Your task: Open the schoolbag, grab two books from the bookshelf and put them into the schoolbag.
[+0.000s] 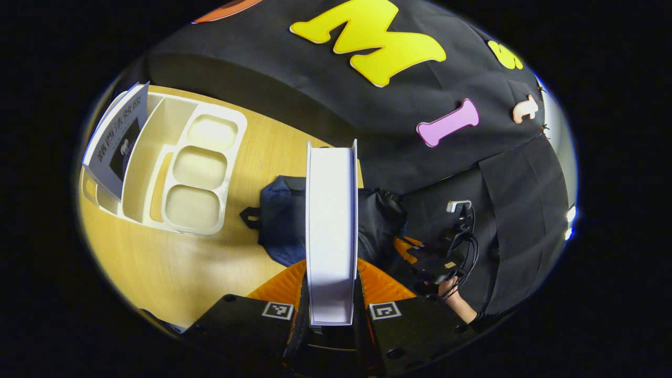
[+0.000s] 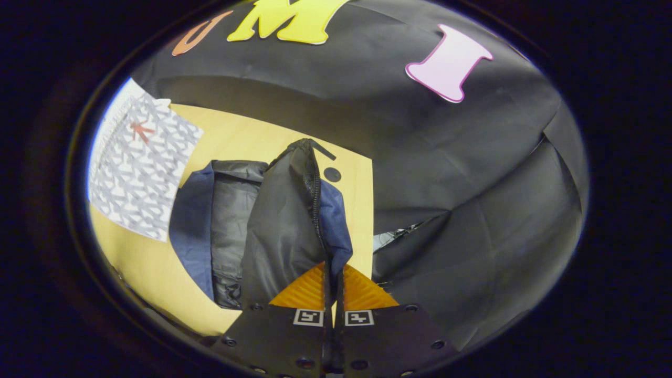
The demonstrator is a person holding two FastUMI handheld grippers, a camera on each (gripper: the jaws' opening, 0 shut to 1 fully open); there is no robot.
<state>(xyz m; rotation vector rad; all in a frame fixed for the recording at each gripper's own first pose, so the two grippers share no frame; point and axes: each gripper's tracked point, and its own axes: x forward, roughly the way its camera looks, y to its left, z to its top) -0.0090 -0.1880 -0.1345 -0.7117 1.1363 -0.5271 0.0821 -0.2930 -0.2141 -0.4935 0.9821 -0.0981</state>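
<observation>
1. Leftmost, a white bookshelf lies on the wooden table, one book at its left end.
2. Centrally, the left gripper clamps a white book edge-on above the schoolbag.
3. Rightward, the right gripper pinches the schoolbag's flap, apparently at the zipper, lifting it.

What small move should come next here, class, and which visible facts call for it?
Probably lower the book toward the schoolbag. The left tool grips the book on edge above the bag, while the right tool pinches the bag's flap by its zipper edge and holds it up. The bookshelf on the table has another book leaning in it.
</observation>
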